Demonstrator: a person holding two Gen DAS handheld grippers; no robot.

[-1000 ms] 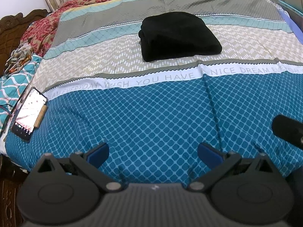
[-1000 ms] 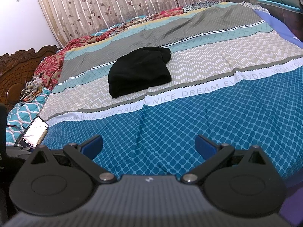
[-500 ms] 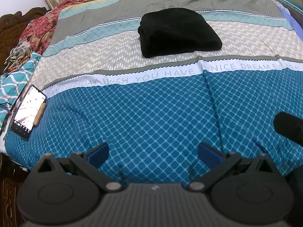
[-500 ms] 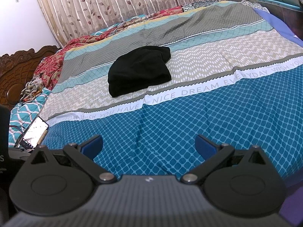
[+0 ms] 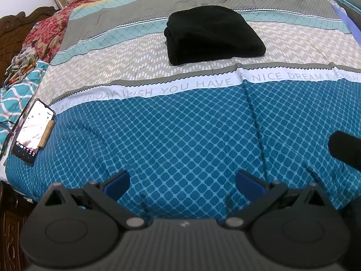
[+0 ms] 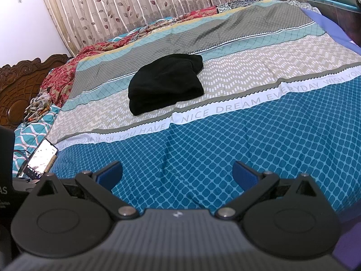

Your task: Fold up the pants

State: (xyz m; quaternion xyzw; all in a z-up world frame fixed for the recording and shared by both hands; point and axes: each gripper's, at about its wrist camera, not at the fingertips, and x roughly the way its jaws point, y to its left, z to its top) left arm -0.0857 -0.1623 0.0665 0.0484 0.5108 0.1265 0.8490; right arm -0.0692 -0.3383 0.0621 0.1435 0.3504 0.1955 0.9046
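pants [image 5: 214, 35]: black, folded into a compact bundle, lying on the beige zigzag band of the bedspread [image 5: 180, 135], well beyond both grippers.
left gripper [image 5: 182, 181]: jaws spread wide, holding nothing, above the blue diamond-patterned band.
right gripper [image 6: 177, 172]: jaws spread wide, holding nothing, over the same band.
phone [image 5: 32, 131]: screen lit, at the bed's left edge.
dark shape [image 5: 345, 149]: at the right edge of the left wrist view, possibly the other gripper; unclear.
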